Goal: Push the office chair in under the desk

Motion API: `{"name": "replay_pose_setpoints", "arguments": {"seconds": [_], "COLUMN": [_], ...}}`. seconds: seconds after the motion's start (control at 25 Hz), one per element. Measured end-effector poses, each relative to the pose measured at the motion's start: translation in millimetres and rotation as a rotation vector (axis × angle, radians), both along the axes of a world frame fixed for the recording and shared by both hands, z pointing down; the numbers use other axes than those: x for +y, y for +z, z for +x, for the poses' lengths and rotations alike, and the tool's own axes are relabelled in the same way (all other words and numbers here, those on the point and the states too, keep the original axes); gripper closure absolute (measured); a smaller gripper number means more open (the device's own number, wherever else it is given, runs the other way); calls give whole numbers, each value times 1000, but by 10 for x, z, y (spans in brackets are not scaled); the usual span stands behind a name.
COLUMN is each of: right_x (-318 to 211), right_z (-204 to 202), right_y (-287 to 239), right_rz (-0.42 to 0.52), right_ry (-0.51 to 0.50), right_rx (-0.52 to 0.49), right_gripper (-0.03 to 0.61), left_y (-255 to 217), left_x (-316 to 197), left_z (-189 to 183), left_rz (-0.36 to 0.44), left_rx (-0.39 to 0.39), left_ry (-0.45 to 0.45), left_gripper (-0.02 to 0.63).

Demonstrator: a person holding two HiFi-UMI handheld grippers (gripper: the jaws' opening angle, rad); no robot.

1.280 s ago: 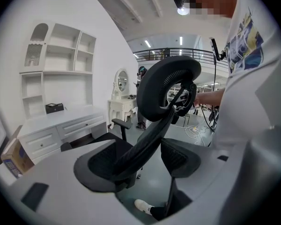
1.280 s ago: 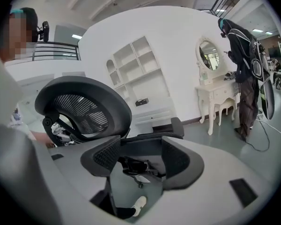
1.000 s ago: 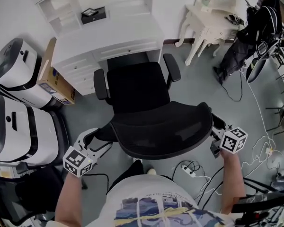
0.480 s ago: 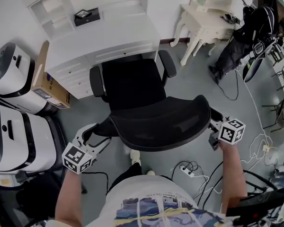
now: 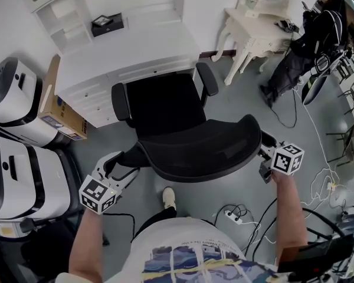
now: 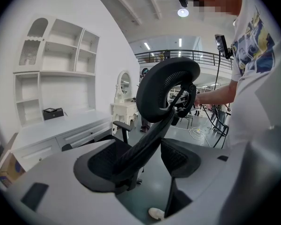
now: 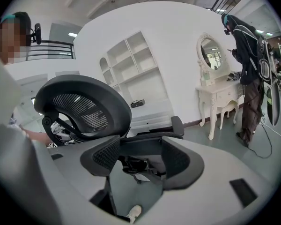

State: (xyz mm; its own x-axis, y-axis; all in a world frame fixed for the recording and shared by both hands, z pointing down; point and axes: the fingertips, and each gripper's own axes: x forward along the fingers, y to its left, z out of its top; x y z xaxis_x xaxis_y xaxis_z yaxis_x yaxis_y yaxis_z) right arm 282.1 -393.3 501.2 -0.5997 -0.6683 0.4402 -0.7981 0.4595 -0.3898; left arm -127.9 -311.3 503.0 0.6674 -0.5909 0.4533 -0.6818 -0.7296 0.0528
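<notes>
The left gripper (image 5: 119,166), at the lower left of the head view, is holding its jaws wide apart. The left edge of the office chair (image 5: 165,108) backrest (image 5: 194,152) is running through the gap, and nothing is clamped. Whether a pad is touching the mesh cannot be told. The right gripper (image 5: 264,161), at the right of the frame, is likewise standing wide open just beside the backrest's right end, gripping nothing. The chair is sitting in the middle of the frame, facing the white bench (image 5: 130,55) at upper centre. Its seat front is reaching the bench's opening, while the armrests and backrest are lying outside it. A shoe (image 5: 169,197) is showing on the floor below the backrest.
</notes>
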Motion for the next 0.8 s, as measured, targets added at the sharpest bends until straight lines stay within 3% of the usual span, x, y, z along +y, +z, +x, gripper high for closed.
{"name": "replay_pose_setpoints", "arguments": {"seconds": [0.8], "right_x": [-285], "right_z": [-66], "right_y": [9], "right_rz": [13], "right_ry": [31], "right_rx": [-24], "right_gripper": [285], "left_y": [1], "left_x": [-357], "left_z": [-85], "left_rz": [-1], "left_rx": [-2], "left_ry": [7], "left_gripper": [296]}}
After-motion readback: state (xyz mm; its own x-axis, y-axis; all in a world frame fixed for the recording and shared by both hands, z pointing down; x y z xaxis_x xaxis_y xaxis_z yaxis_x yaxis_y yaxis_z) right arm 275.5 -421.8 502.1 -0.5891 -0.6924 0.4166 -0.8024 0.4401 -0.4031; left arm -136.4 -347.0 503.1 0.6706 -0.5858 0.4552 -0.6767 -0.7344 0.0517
